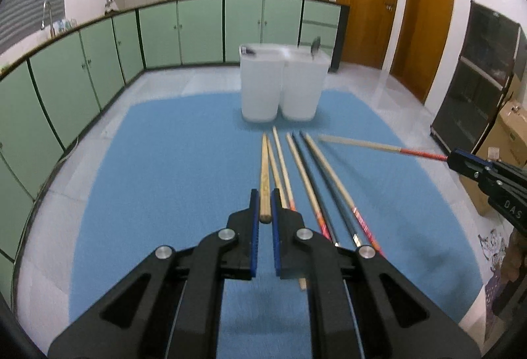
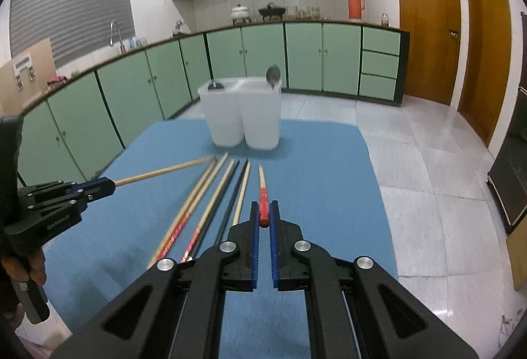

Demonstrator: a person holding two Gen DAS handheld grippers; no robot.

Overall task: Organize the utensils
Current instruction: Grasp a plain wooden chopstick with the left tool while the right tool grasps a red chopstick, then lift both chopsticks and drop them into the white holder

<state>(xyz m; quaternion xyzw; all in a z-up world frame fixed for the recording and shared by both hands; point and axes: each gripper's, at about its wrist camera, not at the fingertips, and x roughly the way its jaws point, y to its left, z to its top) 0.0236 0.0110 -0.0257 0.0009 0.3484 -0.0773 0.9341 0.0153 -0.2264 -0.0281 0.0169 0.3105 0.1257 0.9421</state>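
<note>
Left gripper [image 1: 264, 206] clamped on a plain chopstick [image 1: 264, 174], right gripper [image 2: 263, 214] clamped on a red-ended chopstick [image 2: 262, 194], both angled downward

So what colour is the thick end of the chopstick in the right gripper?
Red, with a pale wooden tip; the chopstick shows best in the right wrist view.

Evenly and fairly brightly lit from overhead, with no hard shadows; only soft dark patches on the blue mat [image 1: 164, 161] beneath the tongs. Pale glare on the glossy floor tiles [image 2: 444, 161] at far right, faint sheen on the wooden doors [image 2: 425, 29]. Strong fisheye bending: cabinet fronts [image 1: 82, 69] curved into an arc, black vignette in all corners. Slight motion blur on the chopsticks [image 1: 313, 168] and white bins [image 1: 280, 85]; near tong bodies soft.
</note>
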